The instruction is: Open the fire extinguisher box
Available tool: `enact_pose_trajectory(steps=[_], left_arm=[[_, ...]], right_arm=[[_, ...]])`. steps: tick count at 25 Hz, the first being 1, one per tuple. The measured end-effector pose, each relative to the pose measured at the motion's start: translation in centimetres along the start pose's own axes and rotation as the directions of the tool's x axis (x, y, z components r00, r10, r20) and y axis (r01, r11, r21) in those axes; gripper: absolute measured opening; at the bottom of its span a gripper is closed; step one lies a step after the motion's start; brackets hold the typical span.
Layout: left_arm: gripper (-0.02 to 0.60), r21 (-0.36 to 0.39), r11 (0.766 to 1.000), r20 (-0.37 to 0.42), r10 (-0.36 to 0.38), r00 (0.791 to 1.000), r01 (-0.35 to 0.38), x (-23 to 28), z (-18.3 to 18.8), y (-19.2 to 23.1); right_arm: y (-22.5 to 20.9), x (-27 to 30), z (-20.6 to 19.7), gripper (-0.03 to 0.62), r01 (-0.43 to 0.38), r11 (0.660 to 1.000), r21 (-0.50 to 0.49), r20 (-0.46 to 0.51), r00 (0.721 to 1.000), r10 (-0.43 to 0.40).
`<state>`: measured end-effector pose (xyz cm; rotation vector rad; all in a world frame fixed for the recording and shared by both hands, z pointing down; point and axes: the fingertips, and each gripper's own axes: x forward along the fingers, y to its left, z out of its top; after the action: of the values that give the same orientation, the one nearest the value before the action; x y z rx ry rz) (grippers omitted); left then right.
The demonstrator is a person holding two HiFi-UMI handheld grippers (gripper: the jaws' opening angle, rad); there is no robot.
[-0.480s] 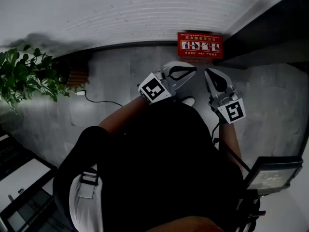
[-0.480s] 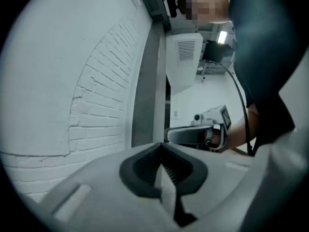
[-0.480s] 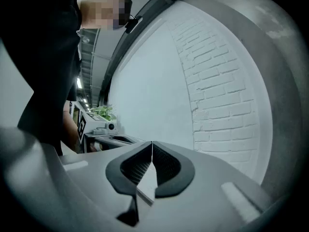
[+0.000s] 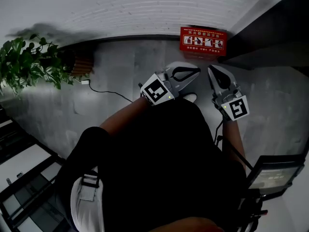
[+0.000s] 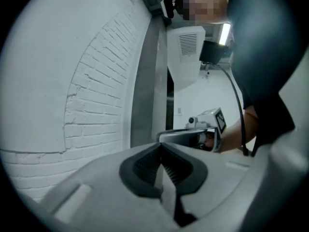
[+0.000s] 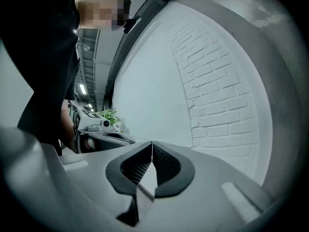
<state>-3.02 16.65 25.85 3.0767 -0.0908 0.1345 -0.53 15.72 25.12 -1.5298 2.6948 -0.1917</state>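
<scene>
The red fire extinguisher box (image 4: 203, 39) stands on the floor against the white brick wall, its lid down, in the head view. My left gripper (image 4: 195, 71) is held in front of me, short of the box, jaws shut with nothing in them. My right gripper (image 4: 211, 69) hangs beside it, also short of the box, its jaws pressed together and empty. In the left gripper view the shut left gripper (image 5: 161, 145) points at the brick wall, with the right gripper (image 5: 205, 129) beyond it. The right gripper view has the shut right gripper (image 6: 152, 144) facing the wall; the box is out of both gripper views.
A potted green plant (image 4: 29, 64) stands at the left by the wall, with a white plug and dark cable (image 4: 104, 92) on the grey floor. A dark wall or cabinet (image 4: 270, 28) rises right of the box. A device (image 4: 273, 175) hangs at my lower right.
The view has shifted: the box and both grippers sit slightly further right and lower in the frame, and the plant has moved right. Both grippers stay shut.
</scene>
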Motion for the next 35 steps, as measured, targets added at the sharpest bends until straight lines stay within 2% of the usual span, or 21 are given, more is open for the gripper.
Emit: enact_pose_trajectory(steps=[3, 7, 13, 18, 24, 28, 35], left_arm=[[0.003, -0.007, 1.0, -0.003, 0.004, 1.0, -0.004, 0.3, 0.1, -0.3], [0.003, 0.022, 0.999, -0.005, 0.034, 0.999, -0.033, 0.5, -0.6, 1.6], [0.003, -0.07, 0.996, 0.003, 0.046, 0.999, -0.046, 0.3, -1.5, 5.4], [0.003, -0.026, 0.997, 0.011, 0.073, 0.997, -0.073, 0.1, -2.8, 10.6], [0.003, -0.107, 0.992, 0.057, 0.075, 0.996, -0.069, 0.8, -1.5, 14.6], [0.003, -0.108, 0.99, 0.054, 0.097, 0.994, -0.09, 2.1, -1.2, 15.6], [0.003, -0.097, 0.975, 0.05, 0.204, 0.978, -0.198, 6.0, -1.1, 14.6]], right_arm=[[-0.4, 0.1, -0.2, 0.011, -0.018, 1.0, 0.013, -0.009, 1.0, 0.018], [-1.1, 1.3, -0.5, 0.011, -0.033, 0.999, 0.024, -0.018, 0.999, 0.033], [-2.8, 5.0, -2.0, 0.011, -0.042, 0.999, 0.029, -0.061, 0.997, 0.044], [-4.8, 8.8, -2.1, 0.011, -0.037, 0.999, 0.02, -0.112, 0.993, 0.039], [-7.9, 11.3, -1.1, 0.011, -0.032, 0.999, -0.02, -0.154, 0.988, 0.029], [-9.7, 11.4, -0.9, 0.011, -0.038, 0.999, -0.012, -0.151, 0.988, 0.036], [-12.3, 9.0, -1.5, 0.011, -0.152, 0.988, -0.016, -0.128, 0.981, 0.149]])
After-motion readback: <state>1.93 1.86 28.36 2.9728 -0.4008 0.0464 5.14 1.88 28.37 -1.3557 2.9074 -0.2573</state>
